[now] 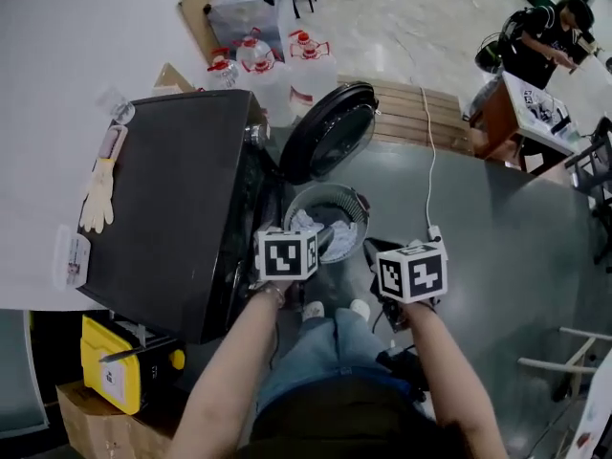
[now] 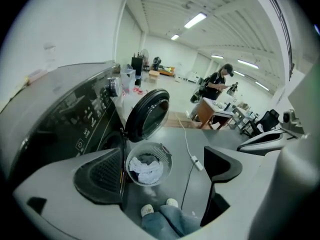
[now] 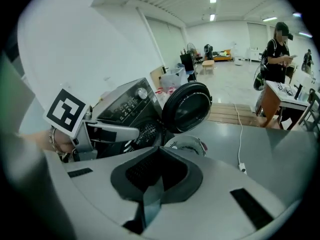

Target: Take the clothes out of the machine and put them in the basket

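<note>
Clothes (image 2: 146, 170): crumpled white and grey fabric, heaped in round slotted plastic basket (image 2: 170, 159) on smooth grey floor (image 1: 478, 218), just in front of boxy black machine (image 1: 172, 208), round dark door (image 1: 330, 130) swung open. Left gripper (image 2: 160, 169): ribbed black pads wide apart, holding nothing. Right gripper (image 3: 159, 173): pads pressed together, empty.
</note>
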